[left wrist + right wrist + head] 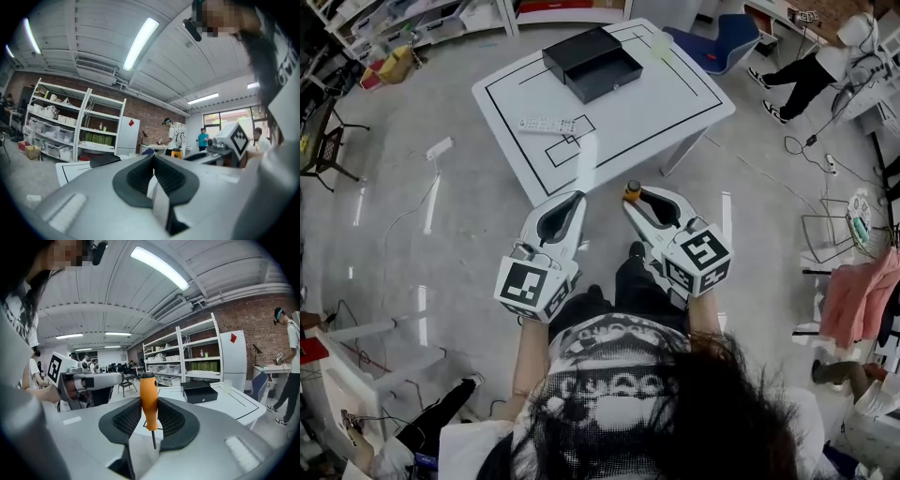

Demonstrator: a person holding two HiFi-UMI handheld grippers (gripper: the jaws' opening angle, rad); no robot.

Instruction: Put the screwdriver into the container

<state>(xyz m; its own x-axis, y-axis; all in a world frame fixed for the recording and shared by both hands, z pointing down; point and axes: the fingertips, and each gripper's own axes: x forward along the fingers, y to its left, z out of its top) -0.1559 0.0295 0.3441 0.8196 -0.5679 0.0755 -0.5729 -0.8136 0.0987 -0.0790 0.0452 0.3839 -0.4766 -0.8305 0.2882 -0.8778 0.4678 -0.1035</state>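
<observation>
Closest to the lens, the right gripper (635, 202) is clamping a screwdriver (148, 399) by its orange handle, holding it upright between its pads. The right gripper view is showing the whole handle and the thin shaft pointing down, while the head view is catching only the handle's orange end. The left gripper (578, 198) is hanging just beside it, and its own view is showing the jaws pressed together with nothing between them. Beyond both, the head view is taking in a white table (675, 103) carrying a remote control (546, 125) near its front edge and the black container (592, 63) sitting open at the far side, well apart from the screwdriver.
</observation>
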